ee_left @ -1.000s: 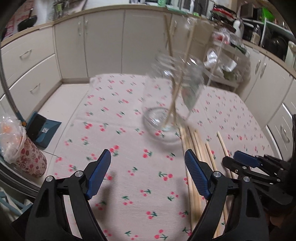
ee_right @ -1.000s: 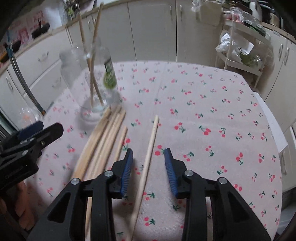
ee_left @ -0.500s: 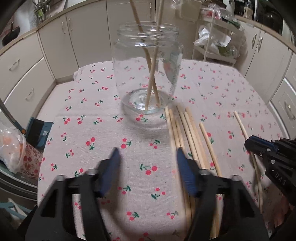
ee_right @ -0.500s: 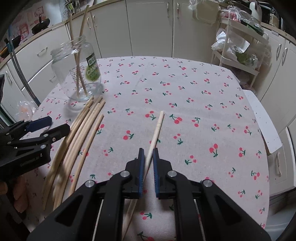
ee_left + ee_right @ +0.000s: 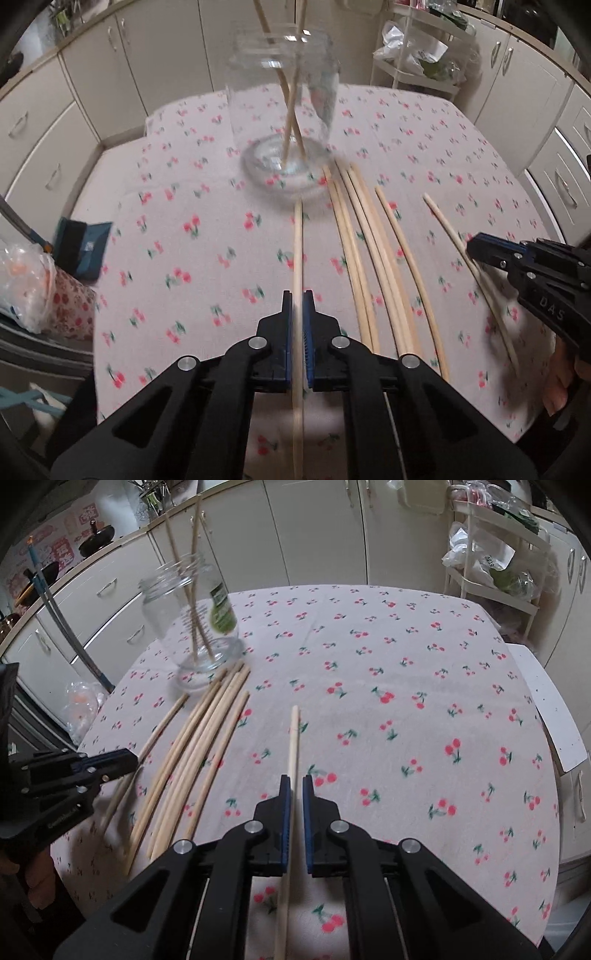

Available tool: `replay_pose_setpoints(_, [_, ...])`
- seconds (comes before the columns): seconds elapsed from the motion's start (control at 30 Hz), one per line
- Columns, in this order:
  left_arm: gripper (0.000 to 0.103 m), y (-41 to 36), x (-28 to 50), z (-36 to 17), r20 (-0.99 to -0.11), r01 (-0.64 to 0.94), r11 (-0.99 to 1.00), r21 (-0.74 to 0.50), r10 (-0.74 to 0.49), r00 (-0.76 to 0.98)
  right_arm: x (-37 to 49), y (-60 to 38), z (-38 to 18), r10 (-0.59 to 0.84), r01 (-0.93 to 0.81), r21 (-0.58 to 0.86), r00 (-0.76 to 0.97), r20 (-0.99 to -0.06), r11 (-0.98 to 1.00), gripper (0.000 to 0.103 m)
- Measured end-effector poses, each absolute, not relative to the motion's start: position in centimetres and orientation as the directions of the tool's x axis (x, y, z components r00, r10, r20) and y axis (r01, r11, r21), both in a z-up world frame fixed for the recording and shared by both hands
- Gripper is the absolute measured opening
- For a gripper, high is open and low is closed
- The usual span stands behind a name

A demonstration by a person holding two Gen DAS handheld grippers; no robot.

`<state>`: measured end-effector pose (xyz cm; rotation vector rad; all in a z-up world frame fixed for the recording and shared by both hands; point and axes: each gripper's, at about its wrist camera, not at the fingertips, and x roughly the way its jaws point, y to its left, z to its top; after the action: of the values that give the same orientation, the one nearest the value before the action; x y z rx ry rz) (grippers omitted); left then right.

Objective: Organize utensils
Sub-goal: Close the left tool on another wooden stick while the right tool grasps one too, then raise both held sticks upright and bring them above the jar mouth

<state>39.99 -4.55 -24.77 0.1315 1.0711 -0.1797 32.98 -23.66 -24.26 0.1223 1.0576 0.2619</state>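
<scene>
- The desk (image 5: pixel 184 229), under its cherry-print cloth, spreads ahead of both my claws and carries everything I am sorting.
- The glass jar (image 5: pixel 282 110) stands upright straight ahead of my left claw and ahead-left of my right one, with two chopsticks already leaning crossed inside it.
- A loose bundle of chopsticks (image 5: pixel 364 236) lies flat on the cloth just right of my left claw, its far ends almost touching the jar's base.
- My left claw (image 5: pixel 297 299) is clamped on a single chopstick (image 5: pixel 298 236) that points from between the pads toward the jar.
- My right claw (image 5: pixel 296 782) has likewise pinched one lone chopstick (image 5: pixel 293 738), which runs forward from it, well apart from the bundle on its left.
- As I judge it, the step in hand is the pick-up, with both grips made and neither chopstick yet in the jar.
- Next I reckon each stick must be lifted, tipped upright and lowered through the jar's mouth, one claw at a time so they do not clash at the rim.
</scene>
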Motion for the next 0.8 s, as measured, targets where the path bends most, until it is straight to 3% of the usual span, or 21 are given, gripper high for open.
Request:
replay_pose_setpoints(0.1, [0.008,-4.9,41.9,-24.5,-0.868,0.198,0.98,0.029,-0.073,0.492,34.1,-23.3,-24.0,0.257,-0.162,0.204,0.47,-0.844,0.966,0.019])
replay_pose_setpoints(0.23, [0.018,-5.5,44.5,-25.2,-0.866,0.189,0.981,0.043,-0.058,0.496,35.0,-22.8,-24.4,0.254,-0.177,0.193,0.459,-0.851,0.965,0.019])
replay_pose_setpoints(0.43, [0.021,-5.6,45.6,-25.9,-0.863,0.181,0.982,0.06,-0.04,0.504,35.2,-21.2,-24.9,0.199,-0.236,0.094,0.472,-0.859,0.967,0.018])
replay_pose_setpoints(0.5, [0.021,-5.8,45.6,-26.0,-0.856,0.185,0.98,0.073,-0.034,0.517,35.0,-20.6,-25.0,0.173,-0.26,0.046,0.49,-0.854,0.964,0.01])
replay_pose_setpoints(0.57, [0.005,-6.1,45.5,-26.0,-0.856,0.21,0.976,0.052,-0.064,0.513,34.9,-20.6,-25.0,0.18,-0.258,0.054,0.491,-0.852,0.965,0.007])
replay_pose_setpoints(0.67, [0.005,-6.2,45.3,-25.9,-0.859,0.231,0.973,0.007,-0.112,0.5,35.3,-22.2,-25.0,0.261,-0.201,0.186,0.469,-0.844,0.962,0.007])
replay_pose_setpoints(0.8, [0.005,-4.6,44.4,-24.4,-0.829,0.227,0.97,-0.09,-0.199,0.523,35.1,-25.2,-24.2,0.405,-0.114,0.406,0.502,-0.764,0.907,0.006])
